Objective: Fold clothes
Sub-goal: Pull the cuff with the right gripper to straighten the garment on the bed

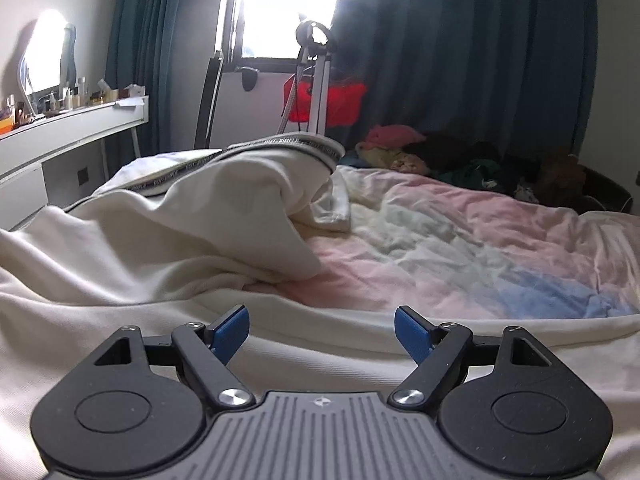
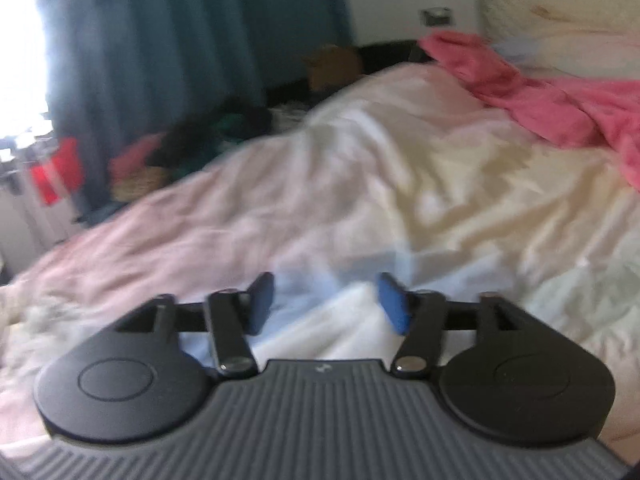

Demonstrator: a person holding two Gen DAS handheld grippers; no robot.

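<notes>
Left gripper [image 1: 322,334] hovers low over a cream garment [image 1: 160,240], its two blue fingertips [image 1: 232,332] spread wide with nothing between them. Cream cloth lies directly beneath and ahead of the tool, and rises ahead and to its left into a rumpled mound. Along the top of that mound runs a grey printed band [image 1: 256,150]. Ahead and to the right of the tool the pastel quilt [image 1: 460,240] lies bare, washed in pink, pale yellow and blue. Beyond the quilt, ahead and to the right, a pile of mixed clothes [image 1: 420,152] sits at the foot of dark teal curtains [image 1: 460,48]. A red bag [image 1: 332,104] hangs on a metal frame just past the mound. Far to the left stands a white shelf [image 1: 72,128] with small bottles and a mirror.

Right gripper [image 2: 326,304] is likewise wide apart and holds nothing; its blue fingertips [image 2: 394,308] frame a patch of white and pale blue bedding. This view is blurred. Ahead of the tool the quilt [image 2: 360,184] climbs in pink and cream folds. A pink blanket [image 2: 552,96] lies ahead and to the right. Ahead and to the left the same clothes heap [image 2: 192,152] lies below the curtains [image 2: 180,32], with the red bag [image 2: 56,172] at the far left.
</notes>
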